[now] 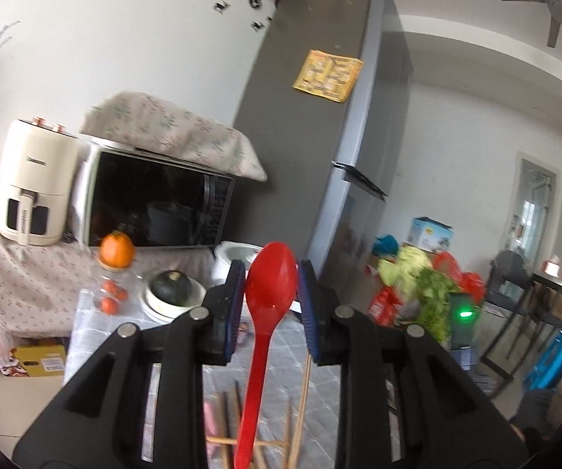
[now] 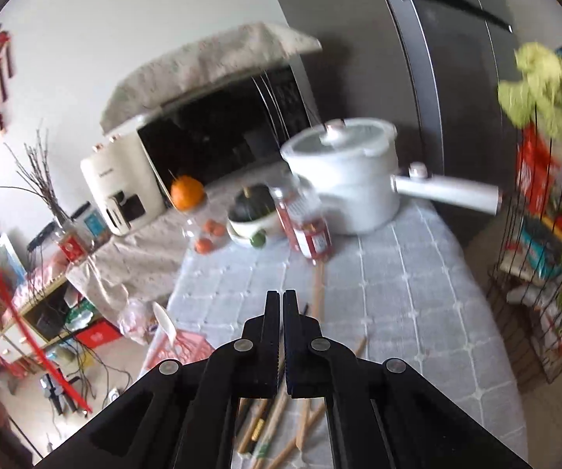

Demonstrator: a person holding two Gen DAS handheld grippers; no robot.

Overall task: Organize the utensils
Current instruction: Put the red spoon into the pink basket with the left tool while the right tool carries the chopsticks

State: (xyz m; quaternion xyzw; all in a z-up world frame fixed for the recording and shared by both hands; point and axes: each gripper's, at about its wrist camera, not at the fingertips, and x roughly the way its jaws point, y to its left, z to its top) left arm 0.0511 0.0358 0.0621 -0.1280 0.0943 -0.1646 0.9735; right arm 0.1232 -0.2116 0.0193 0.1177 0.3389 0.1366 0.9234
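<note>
Left gripper [image 1: 271,293] clamps a red plastic spoon [image 1: 265,312], bowl up between the blue pads, raised above the grey quilted tablecloth [image 2: 417,293]. Right gripper [image 2: 282,312] pressed shut, nothing in it. Wooden chopsticks [image 2: 281,426] lie scattered beneath it. Beyond: red jar [image 2: 308,226], white pot [image 2: 351,179], microwave [image 1: 155,203], fridge [image 1: 320,136].

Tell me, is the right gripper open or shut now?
Shut. In the right wrist view the right gripper has its two black fingers pressed together, with nothing visible between them.
</note>
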